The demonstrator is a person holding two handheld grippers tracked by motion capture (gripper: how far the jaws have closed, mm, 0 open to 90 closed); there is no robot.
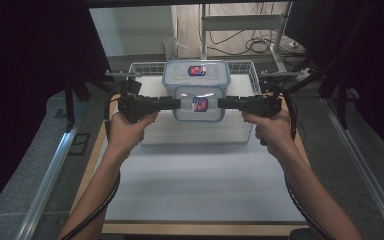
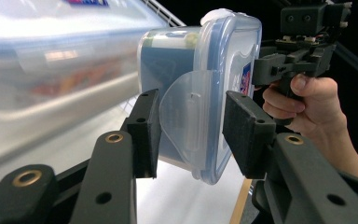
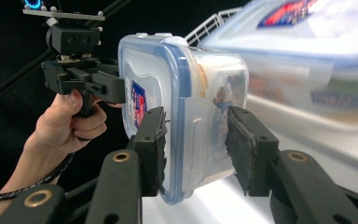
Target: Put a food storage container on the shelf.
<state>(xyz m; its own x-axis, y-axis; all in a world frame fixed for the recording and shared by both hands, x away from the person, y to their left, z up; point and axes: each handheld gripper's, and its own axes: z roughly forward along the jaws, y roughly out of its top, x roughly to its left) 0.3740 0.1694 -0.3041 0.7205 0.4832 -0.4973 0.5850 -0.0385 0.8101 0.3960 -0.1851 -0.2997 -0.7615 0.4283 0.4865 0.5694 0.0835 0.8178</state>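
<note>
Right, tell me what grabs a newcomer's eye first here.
A small clear lidded box held up between the left gripper and the right gripper, jaws clamped on its end flaps. Just behind it sits a bigger matching box in a white wire basket at the table's far end.

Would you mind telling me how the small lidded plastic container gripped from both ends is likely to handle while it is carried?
The small container looks rigid: its walls keep their shape between the left gripper and right gripper. Its smooth clear plastic is probably slippery, and the pads sit around the hinged side flaps, which may flex. Some contents show inside, so it is likely light, though they might shift if tilted.
</note>
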